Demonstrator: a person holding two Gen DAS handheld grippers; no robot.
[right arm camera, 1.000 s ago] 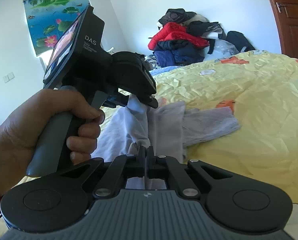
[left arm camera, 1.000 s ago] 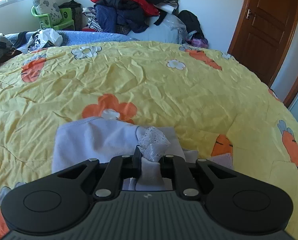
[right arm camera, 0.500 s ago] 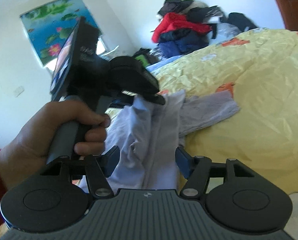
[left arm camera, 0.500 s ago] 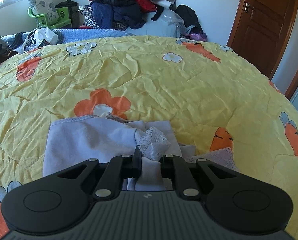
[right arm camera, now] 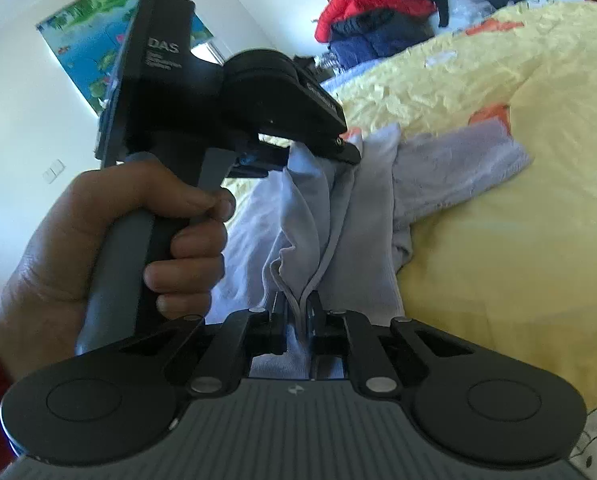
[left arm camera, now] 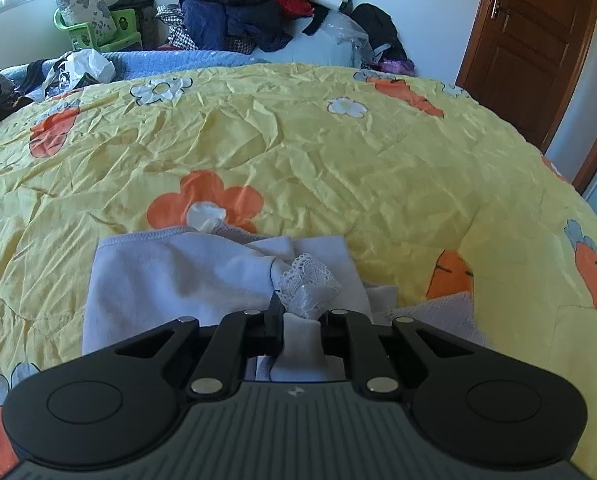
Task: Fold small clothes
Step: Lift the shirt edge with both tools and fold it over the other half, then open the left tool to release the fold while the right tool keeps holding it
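Observation:
A small pale lilac garment (left arm camera: 170,280) with a white lace trim (left arm camera: 306,276) lies partly lifted on the yellow bedspread (left arm camera: 338,160). My left gripper (left arm camera: 300,312) is shut on the bunched lace-trimmed edge. In the right wrist view a hand (right arm camera: 110,232) holds that left gripper (right arm camera: 346,148) above the bed, and the garment (right arm camera: 362,216) hangs from it in folds. My right gripper (right arm camera: 297,308) is closing, with its jaws nearly together and pinching a seamed fold of the hanging cloth. One sleeve (right arm camera: 458,168) trails flat on the bed to the right.
A pile of red, navy and black clothes (left arm camera: 250,8) rises beyond the bed's far edge. A green crate (left arm camera: 98,32) with a cushion stands at the back left. On the right is a brown door (left arm camera: 530,48). A lotus poster (right arm camera: 94,52) hangs on the wall.
My right gripper opened wide, let go of the cloth, dipped and rolled a little, then closed again on a fold of the garment. The left gripper kept its grip and barely moved.

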